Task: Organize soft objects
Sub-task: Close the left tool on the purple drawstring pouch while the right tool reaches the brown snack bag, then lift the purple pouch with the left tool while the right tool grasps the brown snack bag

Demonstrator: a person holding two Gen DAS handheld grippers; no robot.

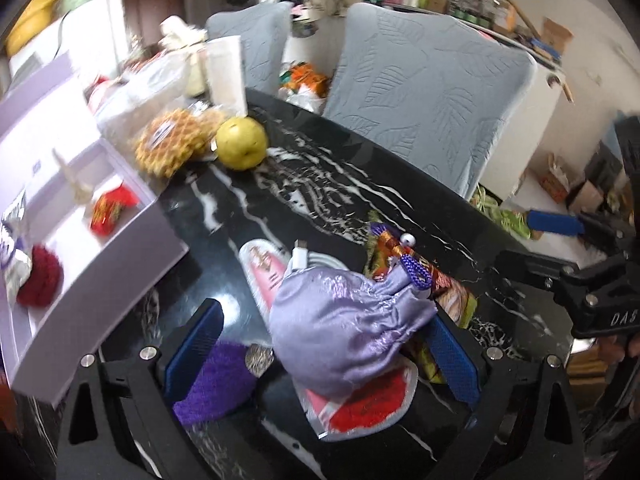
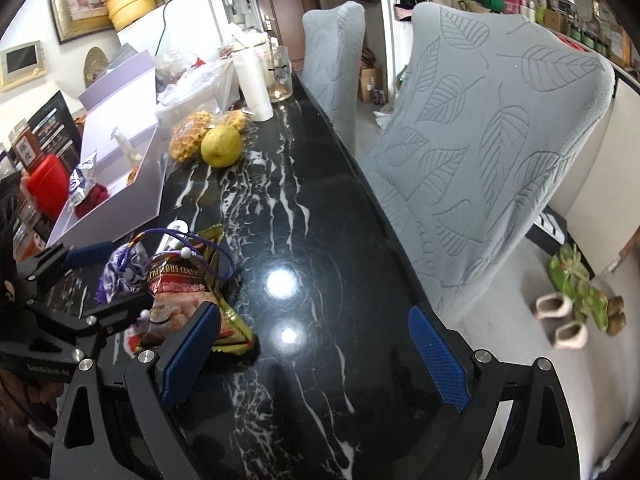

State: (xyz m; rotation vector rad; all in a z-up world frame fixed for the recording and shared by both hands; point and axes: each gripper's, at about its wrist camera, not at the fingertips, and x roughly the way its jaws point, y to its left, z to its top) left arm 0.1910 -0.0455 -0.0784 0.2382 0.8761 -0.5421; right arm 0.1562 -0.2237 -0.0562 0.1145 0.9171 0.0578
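Item: lilac satin pouch (image 1: 344, 320), soft, lying on the black marble tabletop (image 1: 320, 184) atop flat packets, between the wide-open left tongs (image 1: 320, 344); pads not yet pressing. Right tongs (image 2: 316, 356): open, empty, over bare tabletop. Handling advice: centre on the bulk, clear of the beaded cord (image 1: 416, 268), then carry to the white box (image 1: 132, 248).

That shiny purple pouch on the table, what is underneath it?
The purple pouch lies on a pink and red packet and partly covers a white cable. A snack bag sticks out behind it. What lies under its middle is hidden.
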